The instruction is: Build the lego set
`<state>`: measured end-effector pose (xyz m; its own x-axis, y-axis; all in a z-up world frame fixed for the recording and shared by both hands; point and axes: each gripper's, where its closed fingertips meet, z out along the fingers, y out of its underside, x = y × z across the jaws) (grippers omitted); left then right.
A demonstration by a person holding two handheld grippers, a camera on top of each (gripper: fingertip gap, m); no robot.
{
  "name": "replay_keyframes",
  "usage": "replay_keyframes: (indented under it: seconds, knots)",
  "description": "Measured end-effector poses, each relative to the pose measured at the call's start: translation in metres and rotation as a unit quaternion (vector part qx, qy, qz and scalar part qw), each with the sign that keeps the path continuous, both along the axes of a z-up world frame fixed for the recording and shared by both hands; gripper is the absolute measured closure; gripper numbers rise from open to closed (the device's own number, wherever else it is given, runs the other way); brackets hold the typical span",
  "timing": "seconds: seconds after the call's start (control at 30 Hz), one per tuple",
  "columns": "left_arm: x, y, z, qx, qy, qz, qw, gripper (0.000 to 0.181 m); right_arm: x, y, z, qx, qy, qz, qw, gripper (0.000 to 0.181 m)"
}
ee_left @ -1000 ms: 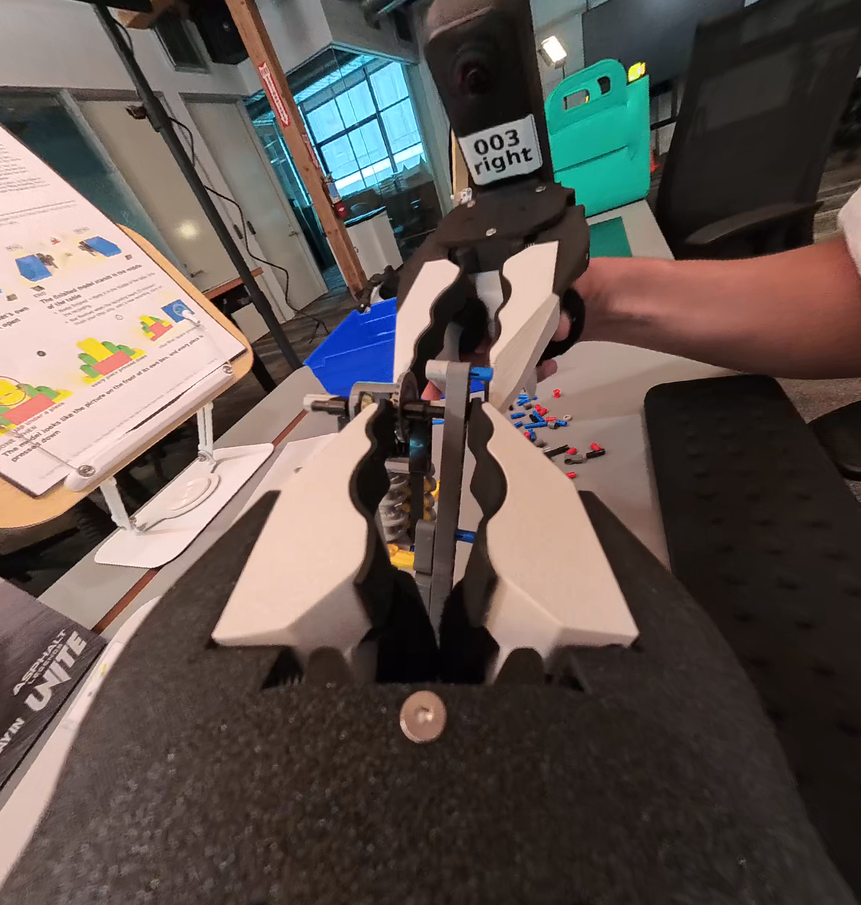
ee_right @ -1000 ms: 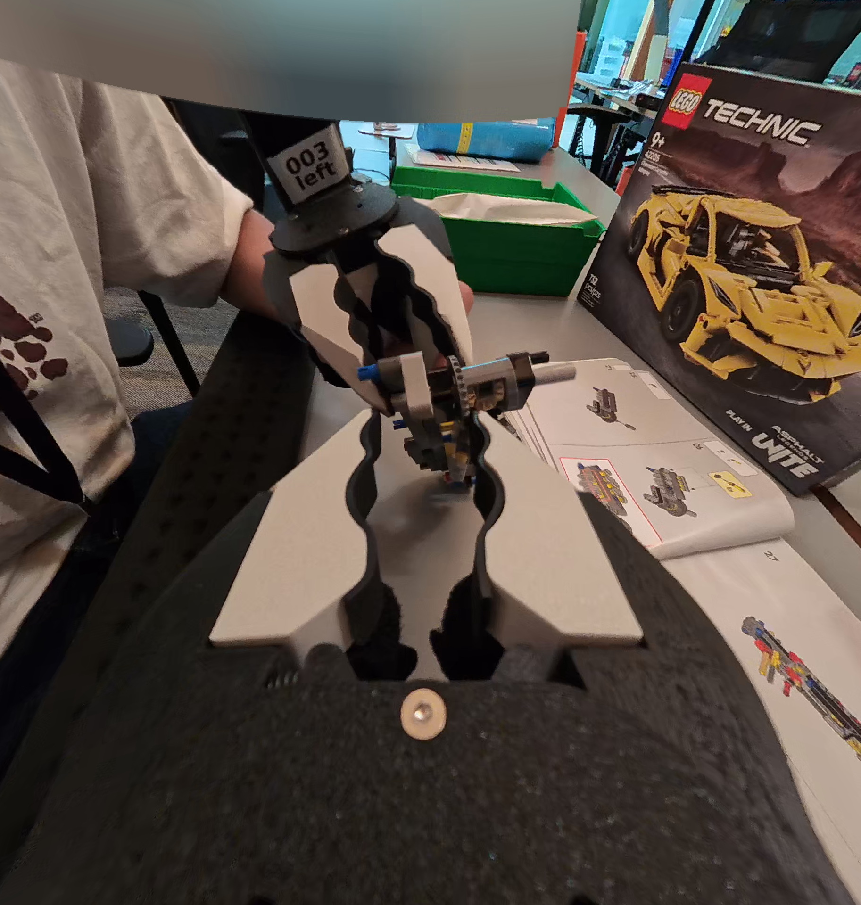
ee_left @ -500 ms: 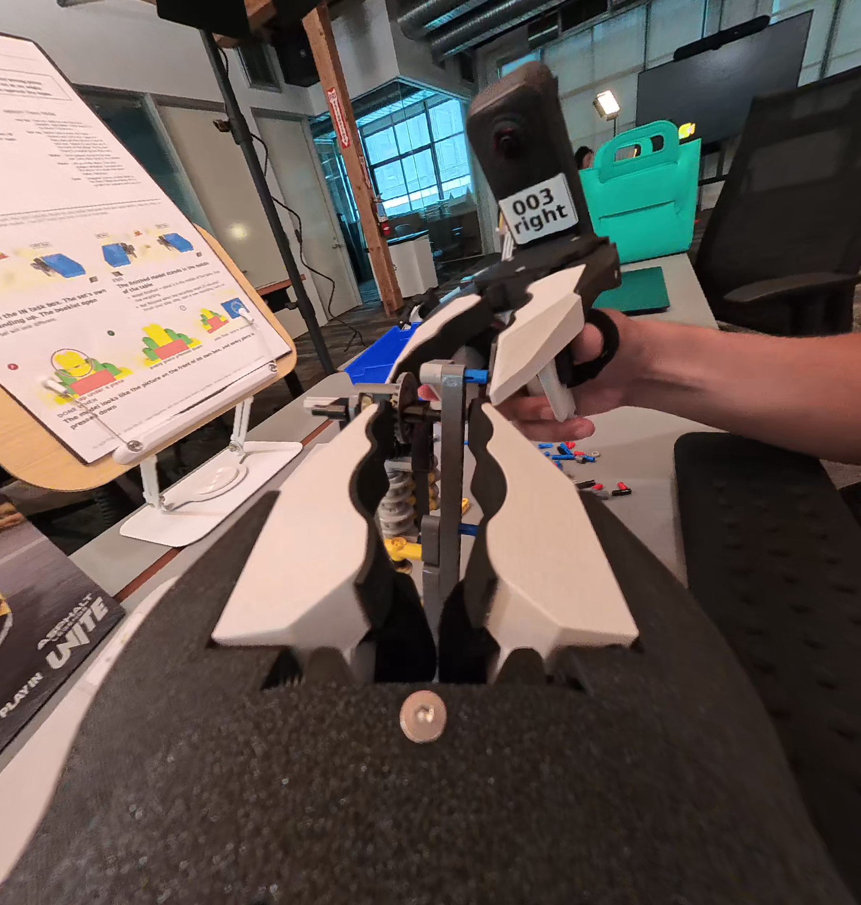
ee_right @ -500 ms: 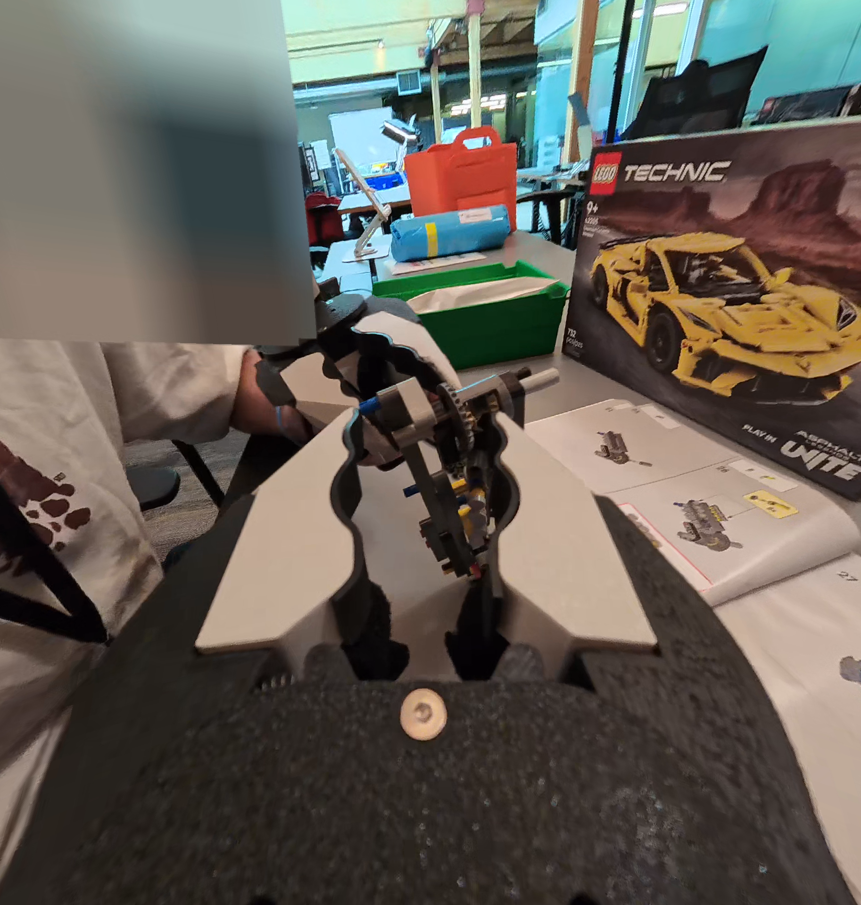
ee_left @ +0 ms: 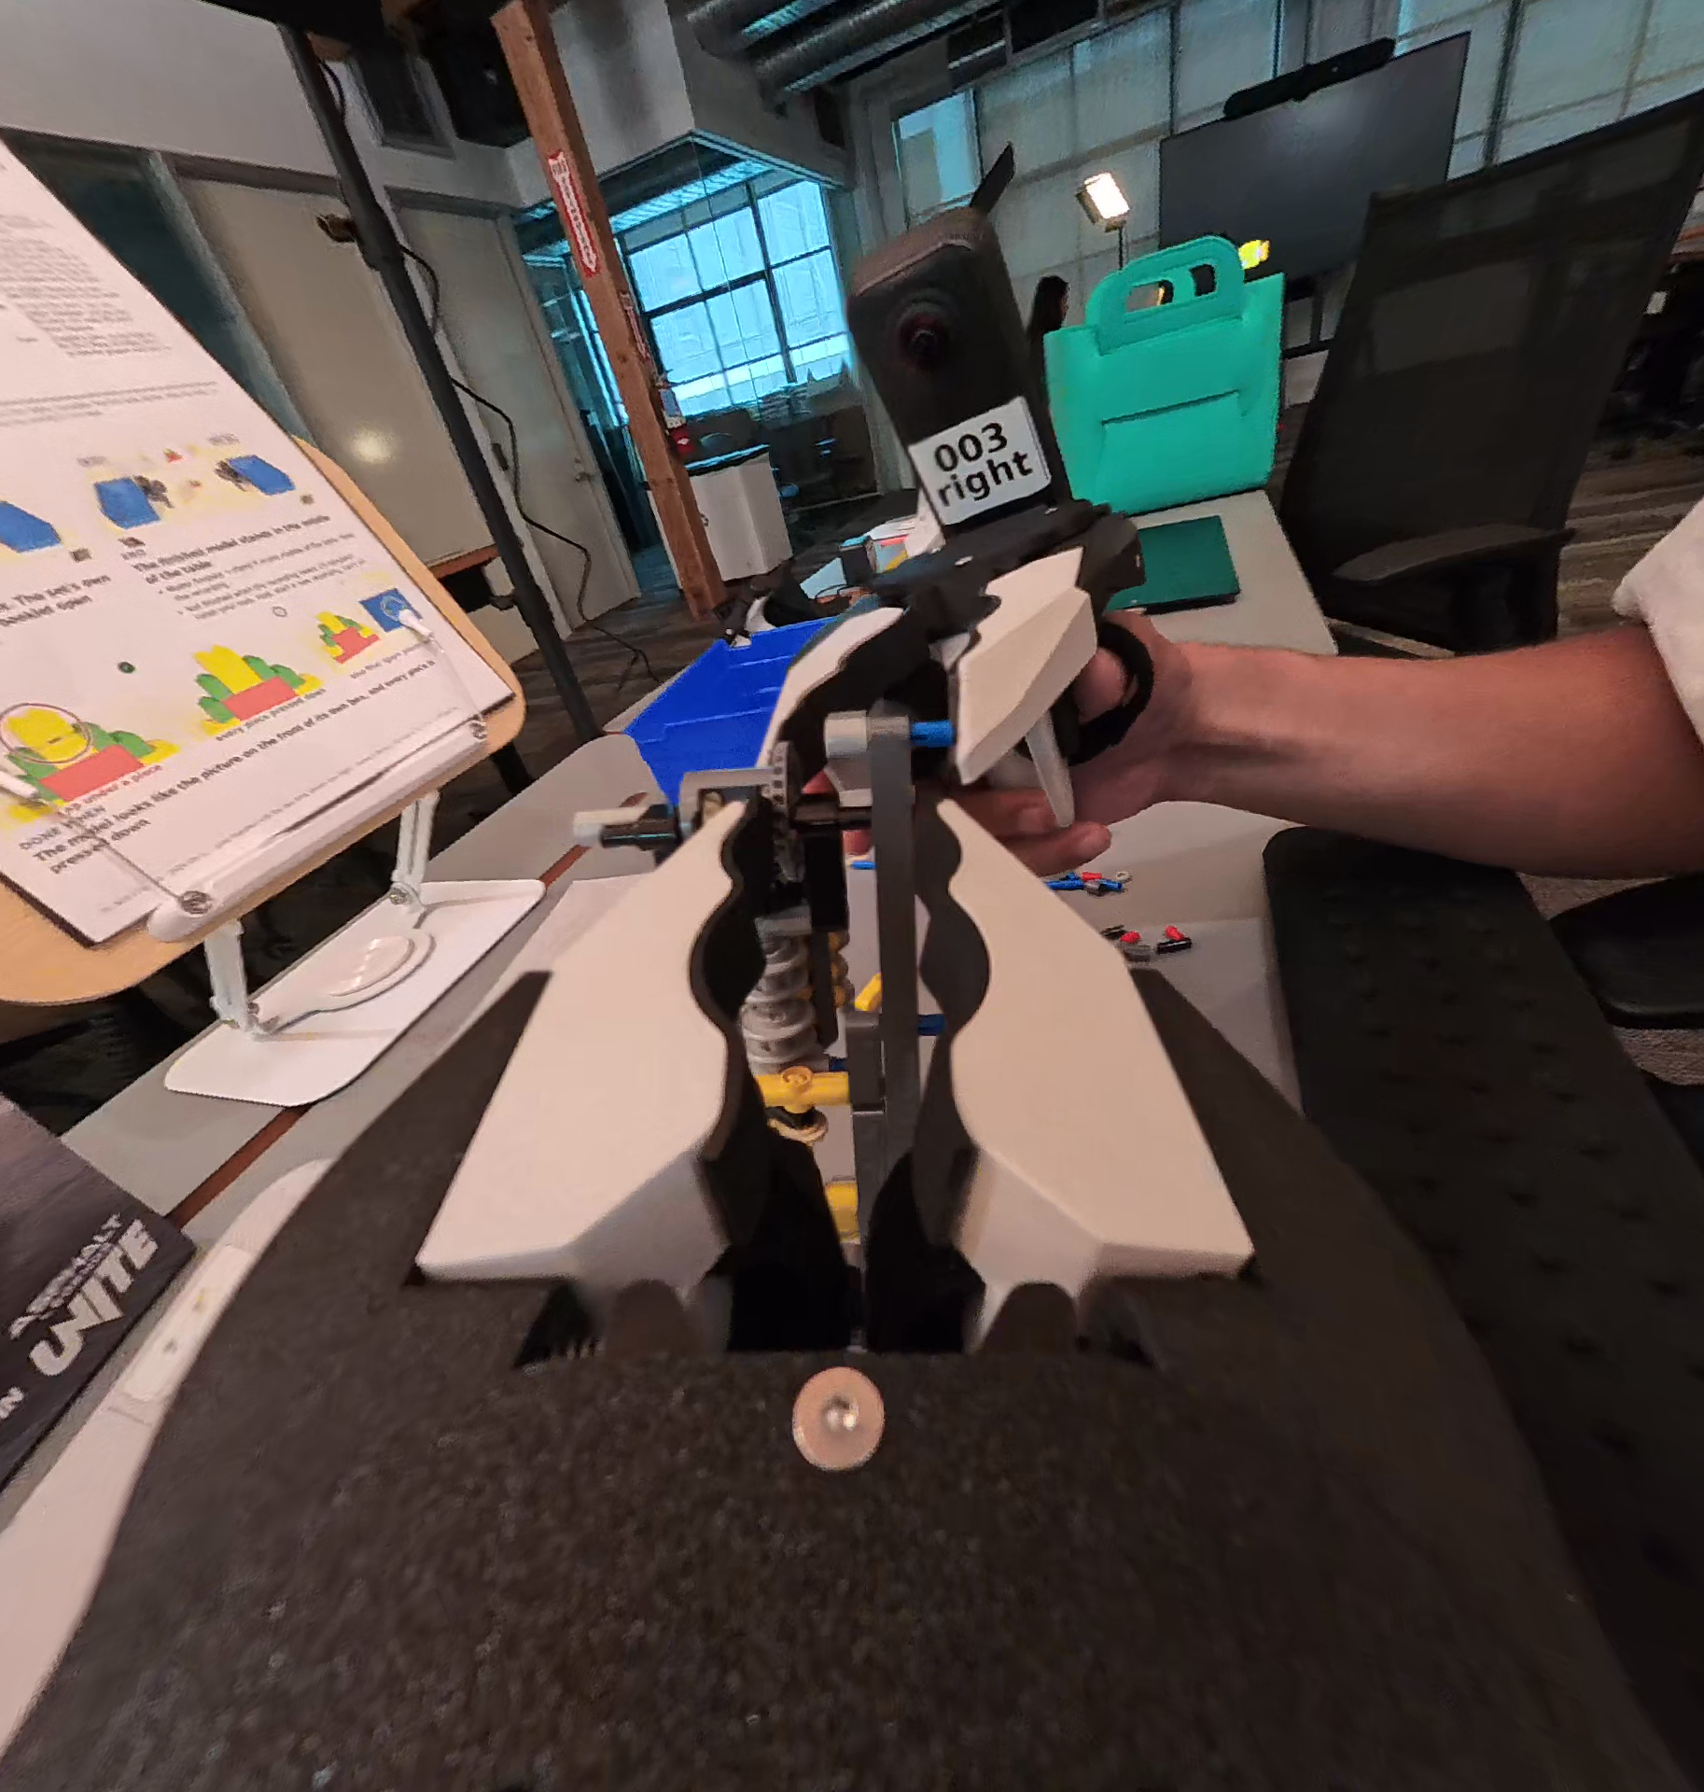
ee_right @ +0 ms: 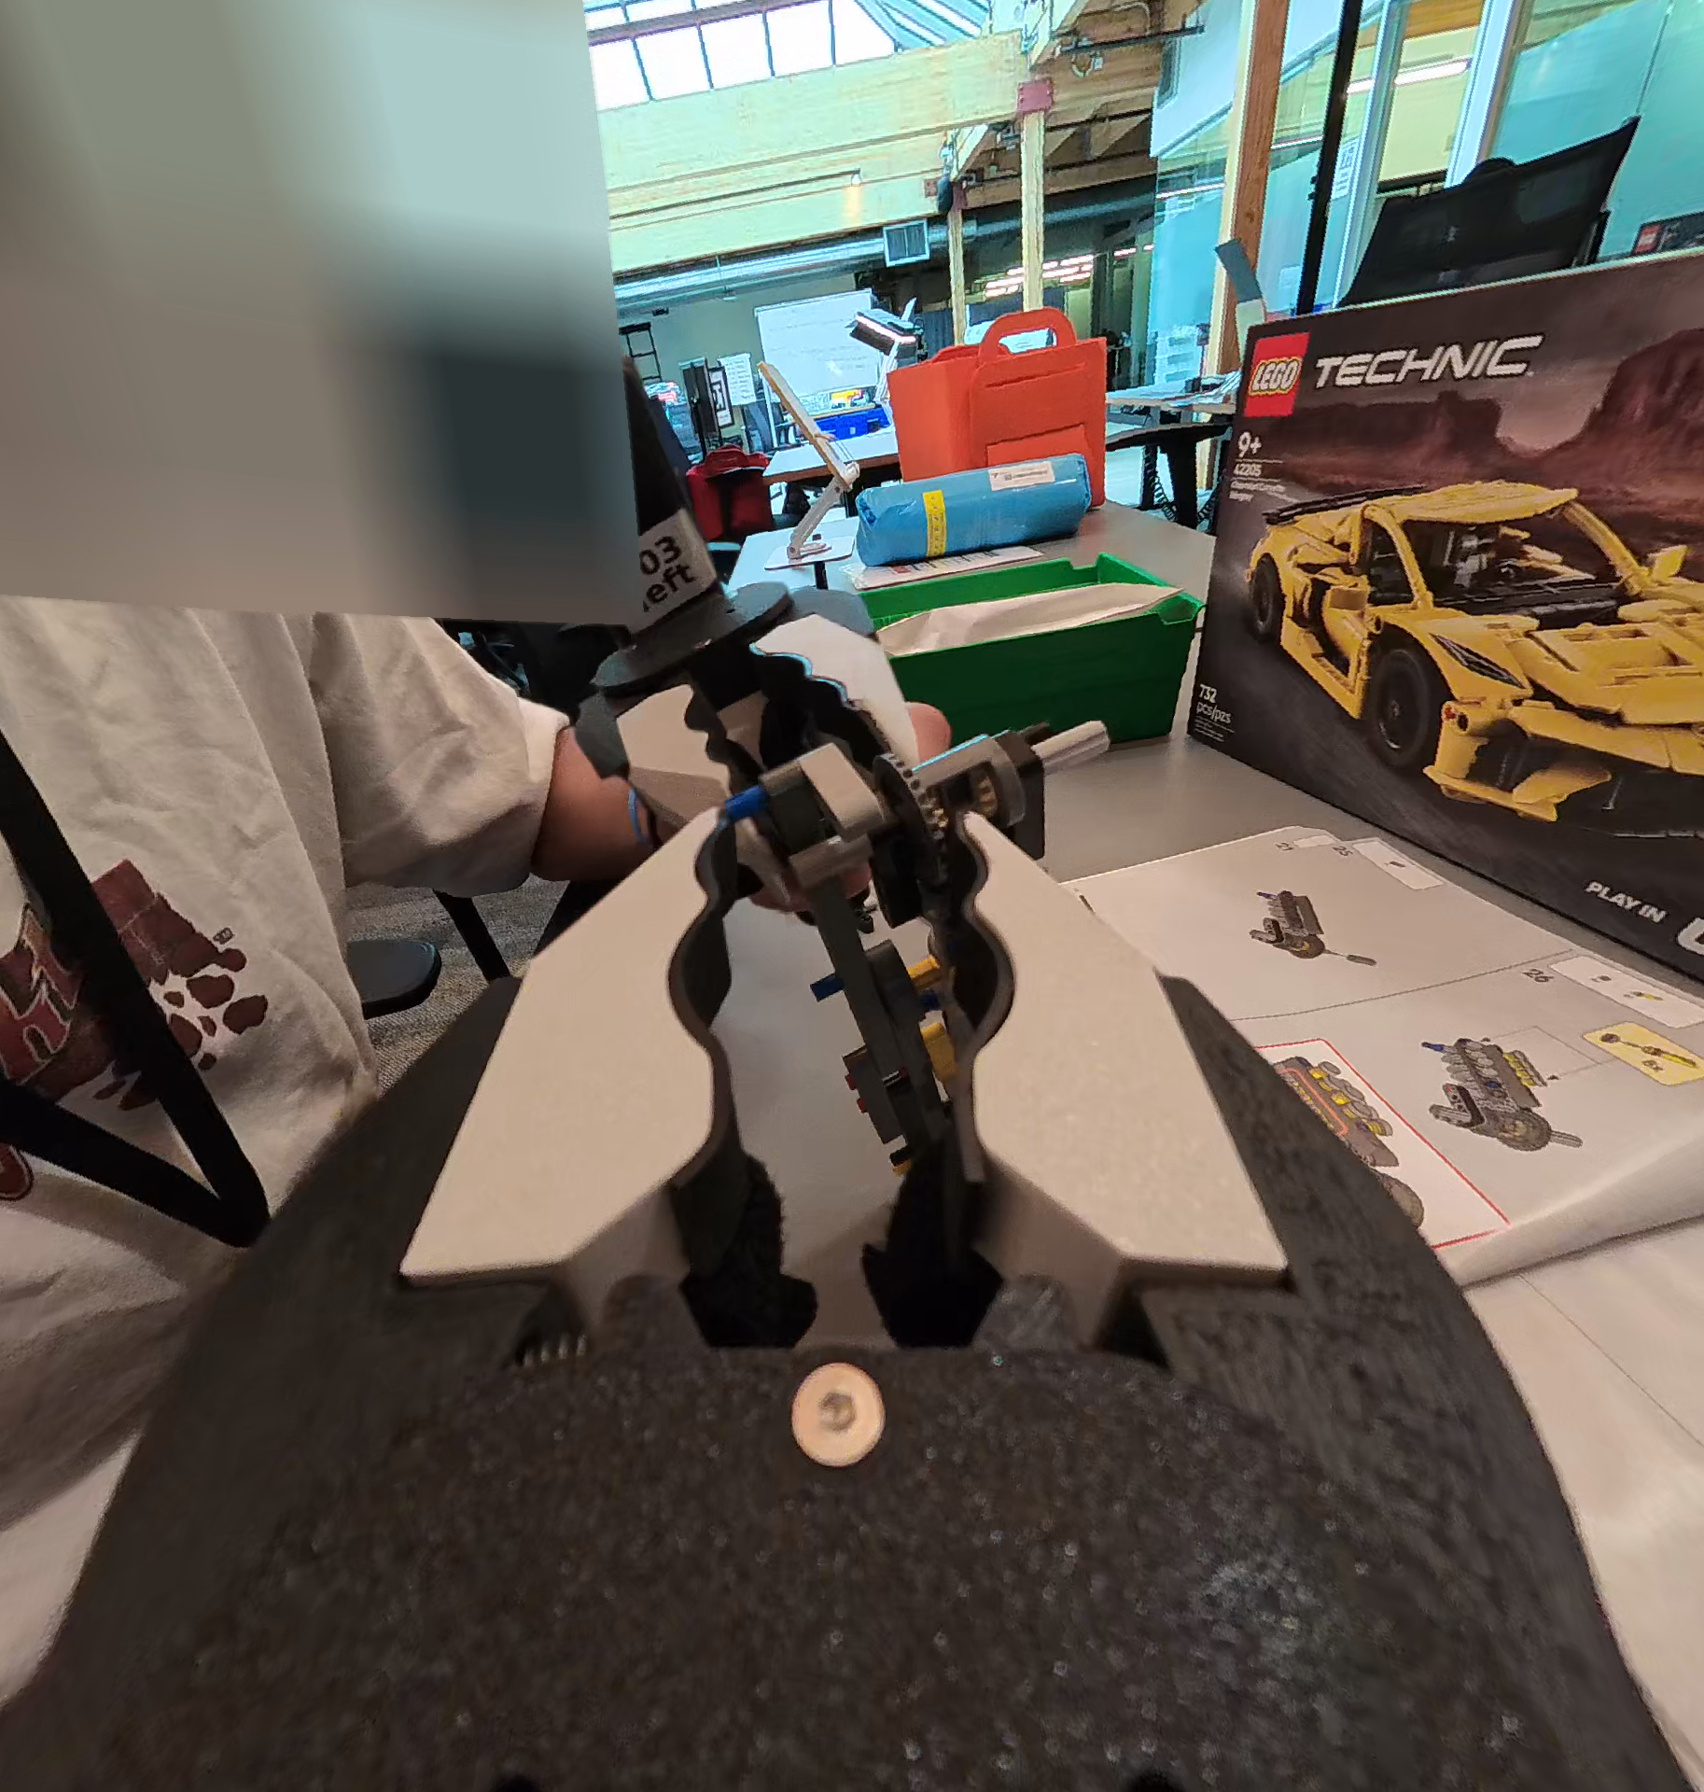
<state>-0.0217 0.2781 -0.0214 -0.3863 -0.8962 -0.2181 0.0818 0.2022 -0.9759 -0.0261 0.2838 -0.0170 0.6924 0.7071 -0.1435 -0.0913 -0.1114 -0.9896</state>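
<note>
A partly built lego assembly of grey beams, a black gear, a grey spring and yellow pins stands upright between my left gripper's fingers. My left gripper is shut on it and holds it above the table. My right gripper faces it from beyond, its jaws apart around the assembly's top. In the right wrist view the assembly lies between my right gripper's fingers, against the right finger, with a gap on the left. The left gripper shows behind it.
An instruction sheet on a stand is at the left, a blue bin behind. Small loose parts lie on the table beside a black mat. The set's box, an open booklet and a green bin are at the right. Less than 4 cm separates the two grippers' tips.
My right gripper has moved forward over the assembly, which now sits between its fingers rather than ahead of them. The left gripper keeps its hold; both views have tilted up.
</note>
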Motion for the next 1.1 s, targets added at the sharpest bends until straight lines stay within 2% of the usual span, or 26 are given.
replay_keyframes:
  seconds: [0.13,0.23,0.37,0.57,0.67,0.83,1.1]
  knots:
    - [-0.0028,0.0002,-0.0001,0.0,0.004,-0.017,1.0,0.154,-0.0023,0.0,0.0005,0.011,0.004,0.009,1.0,0.138]
    - [-0.0034,0.0034,0.001,0.013,-0.001,-0.005,1.0,0.155,-0.0041,0.0016,0.0007,0.011,0.005,0.012,1.0,0.138]
    - [-0.0028,0.0047,0.0016,-0.005,-0.001,0.001,1.0,0.155,-0.0042,0.0046,-0.0007,0.024,-0.033,-0.009,0.999,0.138]
    - [-0.009,0.0016,0.0079,-0.037,-0.011,-0.041,0.998,0.155,-0.0068,0.0016,0.0043,0.061,-0.017,0.014,0.998,0.142]
    - [-0.0107,0.0007,0.0047,-0.027,-0.008,-0.056,0.998,0.155,-0.0059,0.0011,0.0021,0.048,-0.016,0.017,0.999,0.147]
    - [-0.0109,0.0002,0.0038,-0.004,-0.016,-0.045,0.999,0.155,-0.0067,-0.0006,0.0012,0.023,-0.038,0.012,0.999,0.15]
    - [-0.0101,-0.0025,0.0024,0.027,-0.016,-0.03,0.999,0.155,-0.0069,-0.0034,-0.0002,0.008,-0.03,0.02,0.999,0.15]
